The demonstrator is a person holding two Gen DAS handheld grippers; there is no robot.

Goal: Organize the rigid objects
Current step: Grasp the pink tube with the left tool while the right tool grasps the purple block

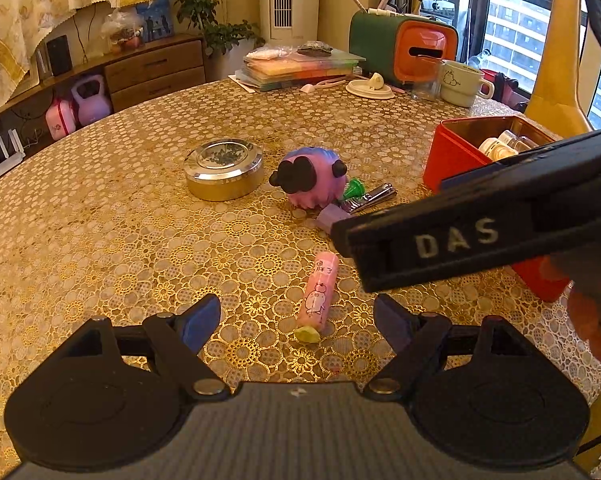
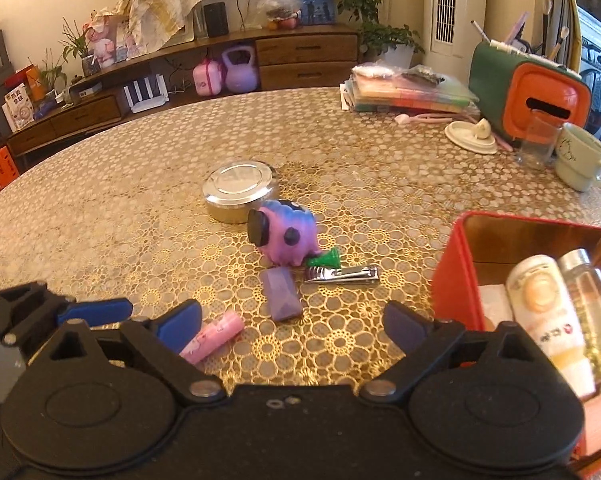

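Note:
A pink tube (image 1: 317, 292) lies on the gold tablecloth between the open, empty jaws of my left gripper (image 1: 296, 322); it also shows in the right wrist view (image 2: 214, 339). My right gripper (image 2: 293, 330) is open and empty above the table, just short of a purple block (image 2: 281, 294). Beyond lie nail clippers (image 2: 342, 274), a green piece (image 2: 324, 259), a pink-purple toy (image 2: 286, 236) and a round metal tin (image 2: 240, 192). A red box (image 2: 452, 276) at the right holds bottles. The right gripper's body (image 1: 480, 232) crosses the left wrist view.
At the table's far side stand a stack of coloured folders (image 2: 412, 94), a green and orange holder (image 2: 536, 96), a glass (image 2: 538, 142), a mug (image 2: 582, 162) and a white dish (image 2: 470, 136). A wooden sideboard (image 2: 180, 80) runs behind the table.

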